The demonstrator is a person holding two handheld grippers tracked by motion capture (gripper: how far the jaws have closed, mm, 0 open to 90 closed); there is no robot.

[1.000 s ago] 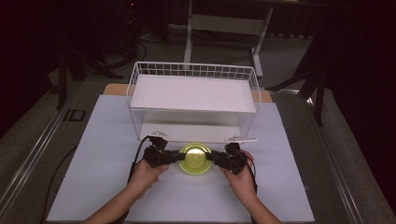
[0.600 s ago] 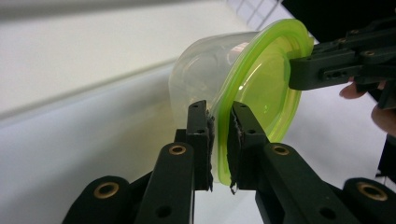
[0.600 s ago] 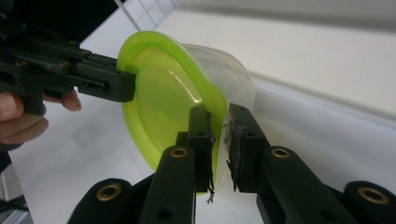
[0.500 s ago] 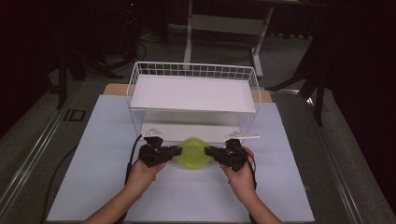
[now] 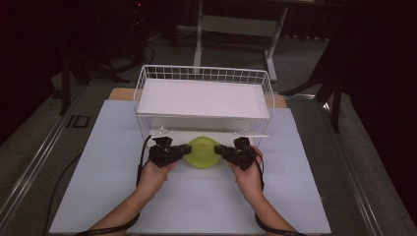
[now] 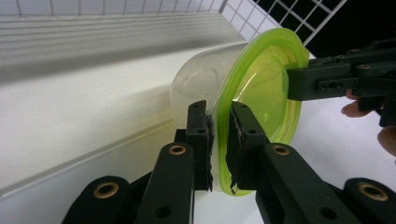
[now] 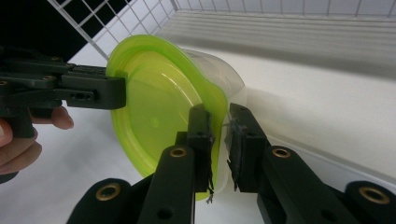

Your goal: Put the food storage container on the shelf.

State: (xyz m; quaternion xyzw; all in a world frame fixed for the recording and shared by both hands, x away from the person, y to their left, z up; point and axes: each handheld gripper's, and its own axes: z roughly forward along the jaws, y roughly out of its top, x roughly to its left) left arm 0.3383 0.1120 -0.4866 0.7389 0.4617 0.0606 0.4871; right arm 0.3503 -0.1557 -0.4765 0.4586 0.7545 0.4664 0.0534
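- Hands come in from the bottom of the high view, each holding a gripper: the left gripper (image 5: 183, 152) and the right gripper (image 5: 222, 150) sit on opposite sides of a clear container with a green lid (image 5: 203, 152).
- Grip, seen in the left gripper view: the two pads are pinched on the rim of the green lid (image 6: 261, 100), one pad on the clear wall side and one on the lid face. The jaws have just been closing, and the rim is between them.
- The right gripper view shows the mirror case: its pads clamp the lid rim (image 7: 159, 105) on the far side of the container, again with the rim caught between them after a short closing motion.
- The container is carried between the two tongs, tilted with its lid facing the person, above the white table mat (image 5: 98, 162) and just in front of the wire basket (image 5: 204, 73).
- My reading of the step: a two-handed lift and carry, with the container on its way toward the basket, which has a white shelf (image 5: 204, 98) set across it.
- The next move likely calls for both hands to rise and travel together, keeping the pinch even so the lid does not peel off, and clearing the basket's front wires before lowering.
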